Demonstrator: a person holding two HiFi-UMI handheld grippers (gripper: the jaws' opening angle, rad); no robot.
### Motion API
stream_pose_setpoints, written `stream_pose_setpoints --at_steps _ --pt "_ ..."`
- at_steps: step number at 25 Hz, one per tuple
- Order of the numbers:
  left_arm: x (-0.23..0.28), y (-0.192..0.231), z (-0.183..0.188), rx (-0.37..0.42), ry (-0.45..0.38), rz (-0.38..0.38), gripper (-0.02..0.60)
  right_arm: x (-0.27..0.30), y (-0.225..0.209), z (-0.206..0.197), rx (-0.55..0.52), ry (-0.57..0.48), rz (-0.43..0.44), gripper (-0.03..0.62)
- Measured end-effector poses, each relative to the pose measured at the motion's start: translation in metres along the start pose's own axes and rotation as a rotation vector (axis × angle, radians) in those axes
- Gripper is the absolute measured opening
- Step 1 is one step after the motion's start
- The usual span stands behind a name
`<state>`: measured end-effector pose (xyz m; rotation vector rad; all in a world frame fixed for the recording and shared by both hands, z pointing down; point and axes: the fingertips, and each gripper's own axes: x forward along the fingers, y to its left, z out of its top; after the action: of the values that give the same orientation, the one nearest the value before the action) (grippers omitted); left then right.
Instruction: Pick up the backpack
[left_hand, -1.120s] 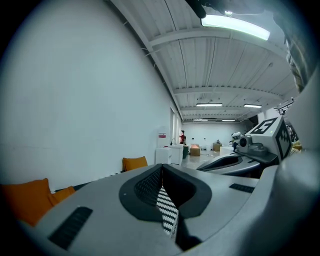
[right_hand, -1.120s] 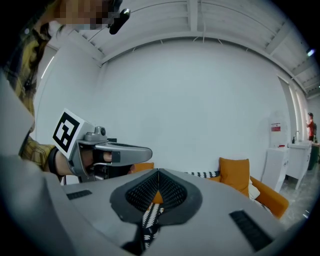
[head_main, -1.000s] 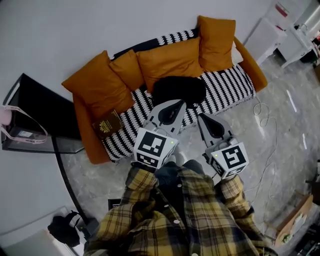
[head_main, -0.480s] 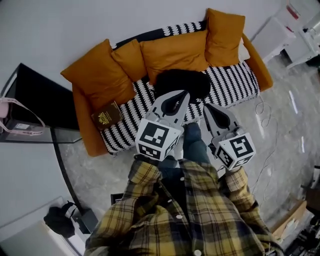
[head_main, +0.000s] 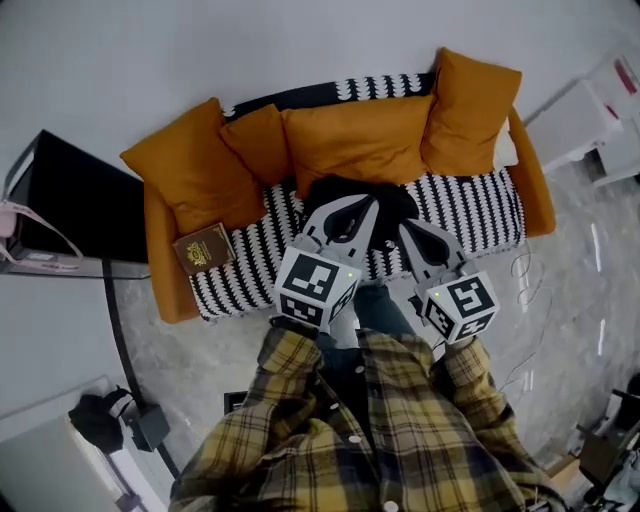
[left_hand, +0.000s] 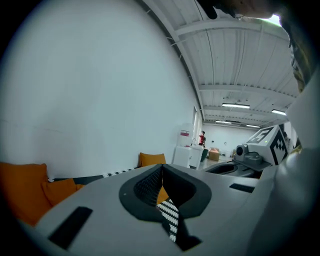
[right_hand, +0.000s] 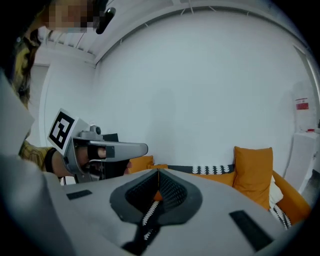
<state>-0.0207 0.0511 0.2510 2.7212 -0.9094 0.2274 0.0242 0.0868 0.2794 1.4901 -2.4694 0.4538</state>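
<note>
- Change since a second ago: both of my grippers have gone forward to the sofa (head_main: 160, 270). The backpack (head_main: 340, 186) lay clear ahead of the tips before; from the head view the left tips now overlap its near edge.
- Left gripper (head_main: 368, 206): jaws fully together, nothing between them. Its own view shows only striped cover and orange fabric through the notch under the pads.
- Right gripper (head_main: 406, 232): jaws likewise pressed together and empty. It runs alongside the left, its tips a little short of the left ones.
- Backpack: black and slumped on the striped seat cover (head_main: 470, 205). It lies just beyond the left jaws, and ahead and to the left of the right jaws. I cannot tell from above whether anything touches it, and I see no handle or strap.
- Cushions (head_main: 355, 140): orange, on the far side of the backpack from my jaws. I judge that they prop the bag up from behind.
- Book (head_main: 203, 248): brown with a gold emblem, at the sofa's end. It is well off to the left of the left jaws and clear of the approach.
- Reason for posture: I judge the jaws are closed only for travel and must part before any grasp. Both grippers aim at the one bag, which suggests a two-handed lift.
- Task status: reach nearly done, pickup not begun.
</note>
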Motion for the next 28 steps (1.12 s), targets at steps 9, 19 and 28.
stream_pose_setpoints --at_steps 9,19,28 --pt "0.078 0.022 0.015 -0.029 0.020 0.159 0.018 0.037 -0.085 0.024 -0.022 0.027 0.156 0.017" --pt "0.122 0.019 0.003 -0.034 0.080 0.187 0.018 0.061 -0.112 0.025 -0.022 0.051 0.250 0.017" --pt "0.126 0.042 -0.005 -0.093 0.087 0.193 0.018 0.079 -0.114 0.018 0.004 0.083 0.249 0.017"
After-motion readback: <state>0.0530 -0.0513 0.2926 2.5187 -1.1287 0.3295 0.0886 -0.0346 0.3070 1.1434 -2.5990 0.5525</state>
